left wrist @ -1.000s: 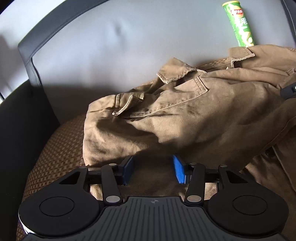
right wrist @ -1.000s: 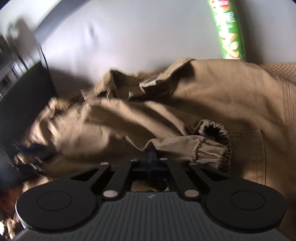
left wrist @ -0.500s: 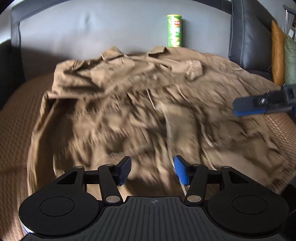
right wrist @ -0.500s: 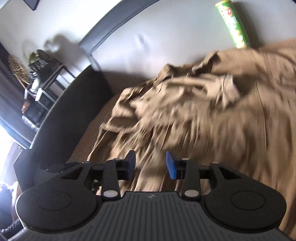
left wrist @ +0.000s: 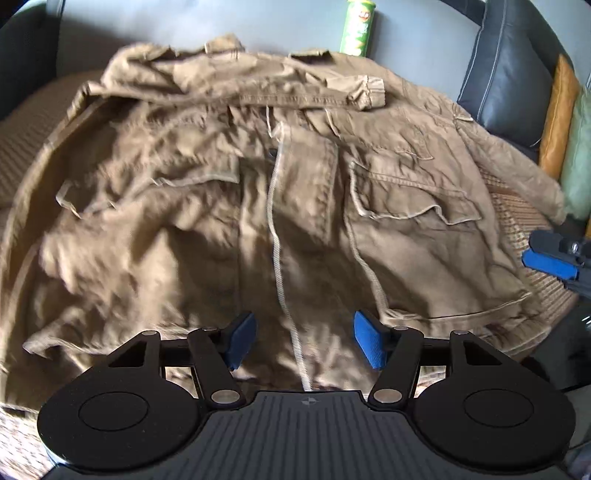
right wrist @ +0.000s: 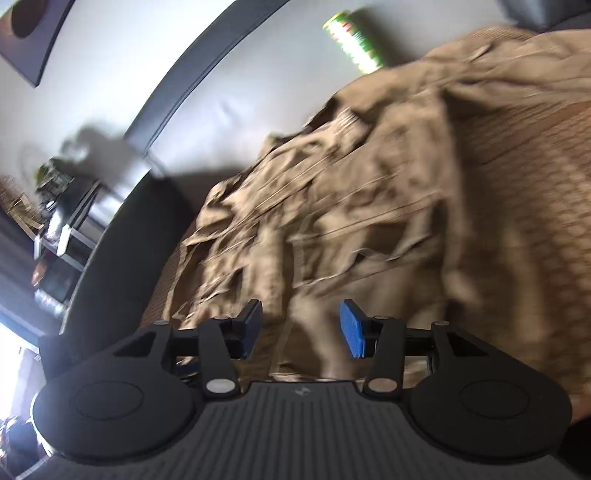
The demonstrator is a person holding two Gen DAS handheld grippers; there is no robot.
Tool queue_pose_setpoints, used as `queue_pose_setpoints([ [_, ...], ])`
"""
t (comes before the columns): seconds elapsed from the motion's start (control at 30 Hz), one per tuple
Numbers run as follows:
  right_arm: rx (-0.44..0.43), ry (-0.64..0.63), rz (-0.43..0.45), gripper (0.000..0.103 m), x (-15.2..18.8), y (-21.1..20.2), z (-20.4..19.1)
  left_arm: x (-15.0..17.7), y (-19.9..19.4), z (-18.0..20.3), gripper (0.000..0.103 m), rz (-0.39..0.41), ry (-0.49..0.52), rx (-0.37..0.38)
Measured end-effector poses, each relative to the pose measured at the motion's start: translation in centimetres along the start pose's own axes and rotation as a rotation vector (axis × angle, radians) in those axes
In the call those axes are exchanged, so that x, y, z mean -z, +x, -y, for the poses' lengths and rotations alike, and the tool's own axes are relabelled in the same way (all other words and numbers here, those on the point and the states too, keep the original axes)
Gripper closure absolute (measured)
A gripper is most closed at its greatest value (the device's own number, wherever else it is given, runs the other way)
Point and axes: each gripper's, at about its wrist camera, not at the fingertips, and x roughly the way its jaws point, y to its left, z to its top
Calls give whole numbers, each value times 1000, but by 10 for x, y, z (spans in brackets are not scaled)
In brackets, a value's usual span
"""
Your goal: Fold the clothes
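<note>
A khaki jacket [left wrist: 258, 192] lies spread front-up over the sofa seat, with flap pockets and a cord down its middle. One sleeve is folded across the chest below the collar. My left gripper [left wrist: 304, 345] hovers above the jacket's hem; its jaws are opening, with nothing between the blue pads. In the right wrist view the jacket [right wrist: 369, 206] is blurred. My right gripper [right wrist: 299, 332] is above its right side, jaws opening and empty. Its blue pads [left wrist: 550, 260] show at the right edge of the left wrist view, beside the jacket's lower corner.
A green chip can [left wrist: 358, 29] stands against the grey sofa back [left wrist: 184, 22] behind the collar. A black cushion [left wrist: 506, 74], an orange one [left wrist: 559, 118] and a green one [left wrist: 580, 155] stand at the right. The dark armrest [right wrist: 122, 251] borders the left.
Both grippers pulled back from the jacket and rose. The right gripper, shut a second ago beside the sleeve cuff, has opened. The sleeve now lies folded across the chest.
</note>
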Motion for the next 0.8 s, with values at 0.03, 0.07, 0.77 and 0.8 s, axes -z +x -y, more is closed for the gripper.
queue_pose_setpoints([
  [0.03, 36, -2, 17, 50, 0, -6, 5, 0, 2, 1, 30, -6, -13, 18],
  [0.07, 77, -5, 34, 50, 0, -13, 10, 0, 6, 4, 31, -12, -15, 19],
  [0.77, 309, -75, -102, 91, 36, -46, 43, 22, 5, -2, 103, -60, -107, 79],
  [0.8, 314, -69, -124, 91, 37, -44, 47, 23, 8, -5, 103, -59, -117, 83],
])
